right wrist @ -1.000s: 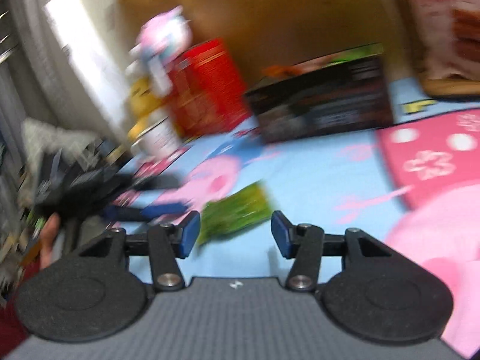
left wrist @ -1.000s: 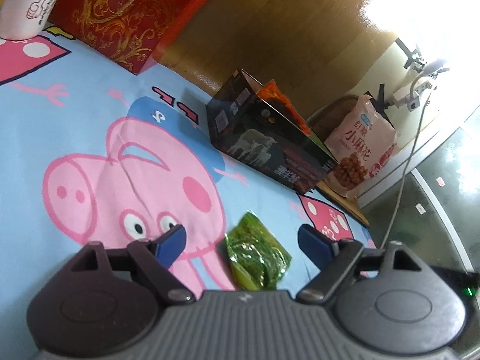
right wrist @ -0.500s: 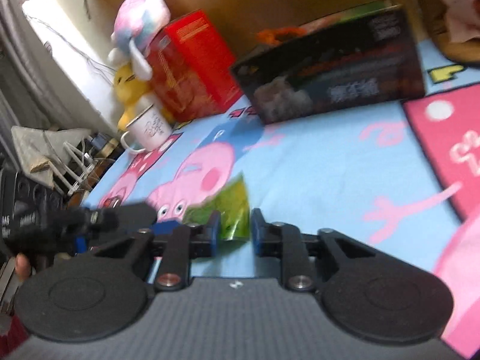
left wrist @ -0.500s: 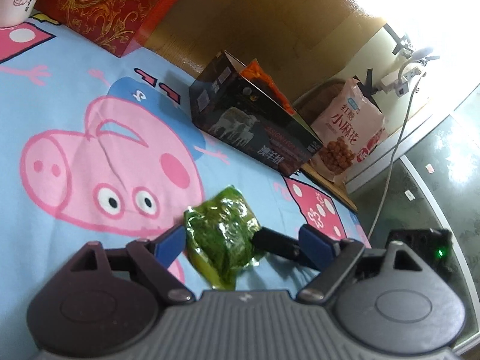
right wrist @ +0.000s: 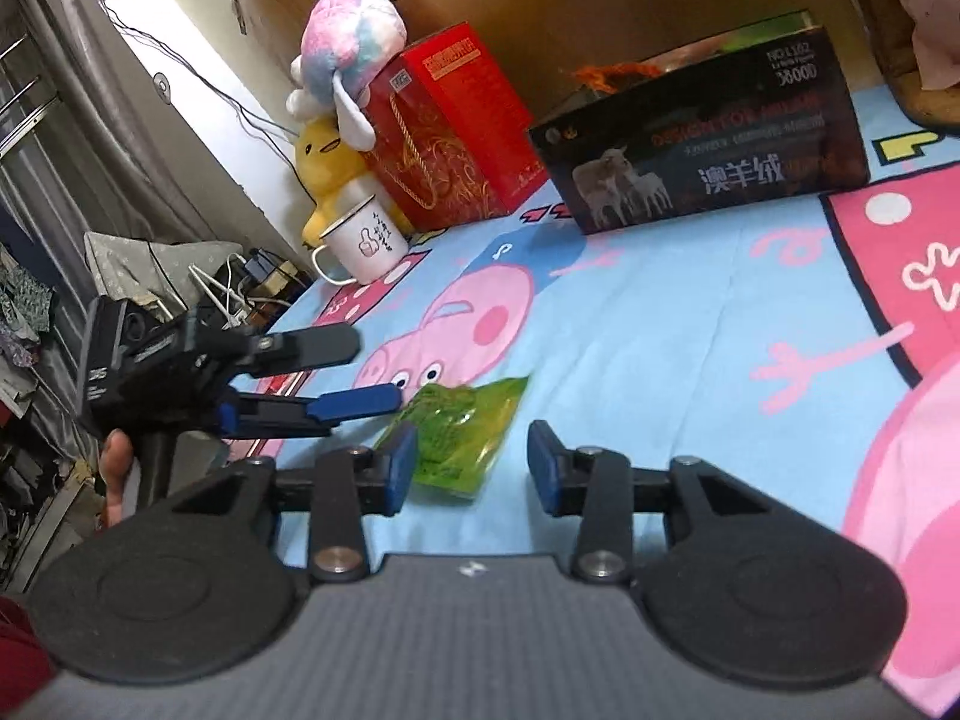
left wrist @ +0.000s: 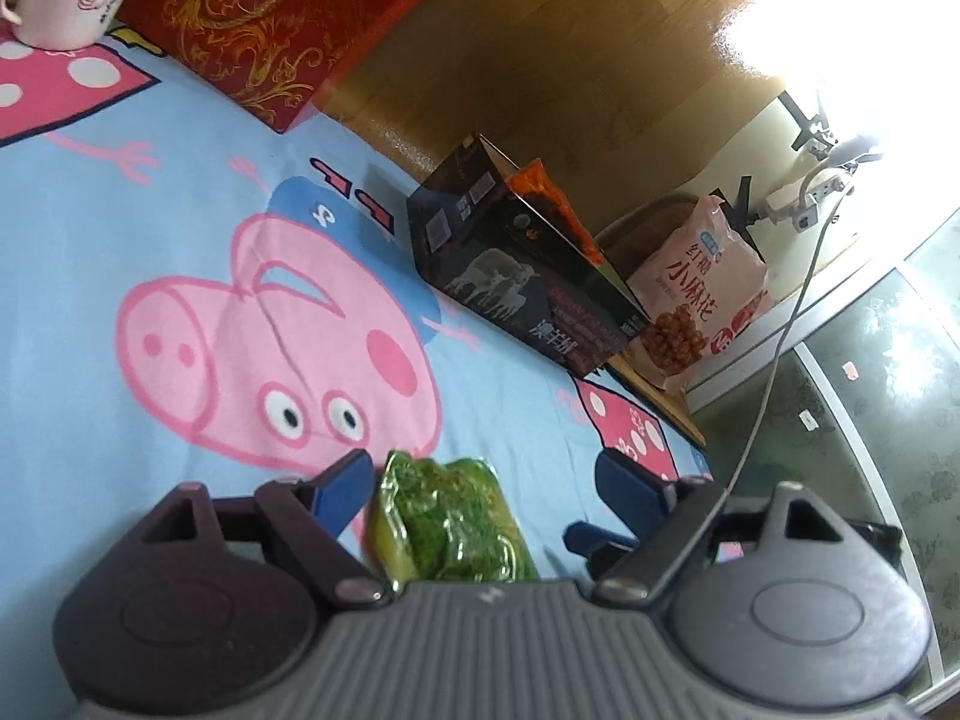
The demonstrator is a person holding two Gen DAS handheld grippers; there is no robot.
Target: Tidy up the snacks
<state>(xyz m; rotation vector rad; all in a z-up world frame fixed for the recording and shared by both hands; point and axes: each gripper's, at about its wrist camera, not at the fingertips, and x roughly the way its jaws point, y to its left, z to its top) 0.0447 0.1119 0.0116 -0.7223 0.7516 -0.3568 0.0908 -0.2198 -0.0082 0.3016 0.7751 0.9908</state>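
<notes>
A green snack packet (left wrist: 450, 522) lies on the cartoon-pig blanket (left wrist: 180, 210), between the open jaws of my left gripper (left wrist: 483, 480). In the right wrist view the same packet (right wrist: 462, 426) lies just ahead of my right gripper (right wrist: 471, 465), whose jaws are open around its near end. The left gripper (right wrist: 360, 372) shows there at the left, its blue finger next to the packet. A dark open box (left wrist: 516, 276) with an orange packet sticking out stands at the back; it also shows in the right wrist view (right wrist: 702, 162).
A red gift box (right wrist: 444, 126), a white mug (right wrist: 360, 240) and plush toys (right wrist: 342, 60) stand at the blanket's far left. A pink snack bag (left wrist: 702, 294) leans behind the dark box. A cable (left wrist: 774, 348) hangs at the right.
The right gripper shut on the green packet half a second ago and has now opened, letting it go. The packet now lies between the left gripper's jaws.
</notes>
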